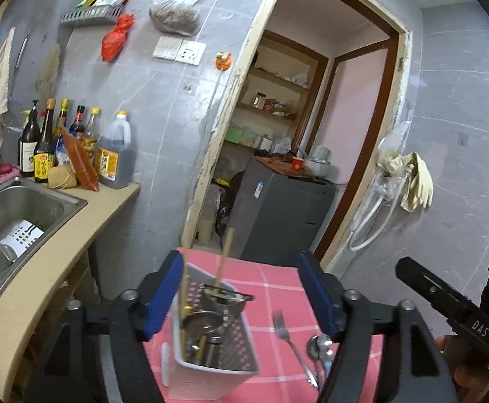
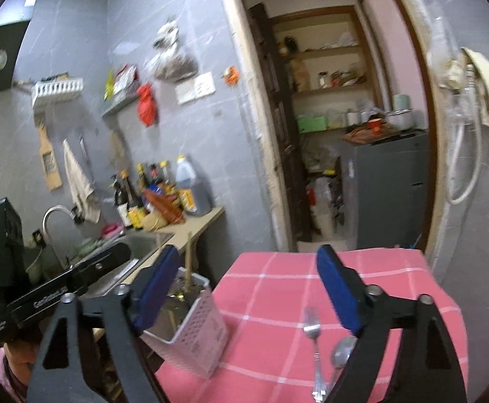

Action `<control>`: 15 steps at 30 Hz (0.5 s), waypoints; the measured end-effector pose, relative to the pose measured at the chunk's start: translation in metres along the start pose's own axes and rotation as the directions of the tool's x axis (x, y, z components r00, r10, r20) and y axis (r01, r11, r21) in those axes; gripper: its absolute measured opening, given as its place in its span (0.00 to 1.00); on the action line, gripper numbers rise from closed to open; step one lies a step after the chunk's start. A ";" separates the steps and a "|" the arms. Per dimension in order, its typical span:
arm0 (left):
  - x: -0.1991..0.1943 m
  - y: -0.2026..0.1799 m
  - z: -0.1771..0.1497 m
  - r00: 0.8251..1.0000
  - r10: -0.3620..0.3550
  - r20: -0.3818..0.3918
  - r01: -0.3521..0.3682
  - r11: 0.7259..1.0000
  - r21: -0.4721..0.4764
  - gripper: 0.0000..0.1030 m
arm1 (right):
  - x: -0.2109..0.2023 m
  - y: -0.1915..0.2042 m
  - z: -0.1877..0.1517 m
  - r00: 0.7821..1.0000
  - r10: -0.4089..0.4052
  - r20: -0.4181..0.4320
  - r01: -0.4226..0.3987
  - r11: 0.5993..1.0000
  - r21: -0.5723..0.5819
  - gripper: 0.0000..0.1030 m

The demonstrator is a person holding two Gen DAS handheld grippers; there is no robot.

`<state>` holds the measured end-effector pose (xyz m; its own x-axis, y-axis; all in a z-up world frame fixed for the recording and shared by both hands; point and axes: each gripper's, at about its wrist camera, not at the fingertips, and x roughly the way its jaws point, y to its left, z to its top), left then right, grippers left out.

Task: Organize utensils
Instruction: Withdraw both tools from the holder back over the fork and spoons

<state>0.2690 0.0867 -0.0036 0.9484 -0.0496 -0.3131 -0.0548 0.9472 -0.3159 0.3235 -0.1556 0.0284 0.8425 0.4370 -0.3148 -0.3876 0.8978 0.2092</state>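
Fork (image 2: 312, 330) lies flat, tines toward the doorway

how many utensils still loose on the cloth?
2: a fork and a spoon side by side on the pink cloth, right of the holder. The right claw may hide more.

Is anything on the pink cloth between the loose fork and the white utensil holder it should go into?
Nothing visible does. The fork lies flat with a spoon on its far side from the utensil holder, and only bare checked cloth separates fork and holder. Both tools are open.
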 end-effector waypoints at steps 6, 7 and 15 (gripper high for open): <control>-0.001 -0.036 -0.009 1.000 -0.009 0.005 0.009 0.999 0.033 0.93 | -0.025 -0.034 0.000 0.998 -0.050 0.035 0.049 0.999 0.021 0.99; -0.001 -0.041 -0.011 1.000 -0.010 0.005 0.010 0.999 0.040 0.97 | -0.028 -0.041 -0.001 0.998 -0.059 0.034 0.058 0.998 0.022 0.99; 0.012 -0.089 -0.034 0.999 -0.010 -0.033 0.013 0.995 0.098 1.00 | -0.042 -0.094 -0.012 0.994 -0.108 -0.003 0.108 0.994 0.031 0.99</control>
<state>0.2743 -0.0092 -0.0099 0.9383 -0.0693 -0.3390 -0.0114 0.9730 -0.2304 0.3202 -0.2580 0.0112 0.8784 0.3380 -0.3378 -0.2830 0.9375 0.2023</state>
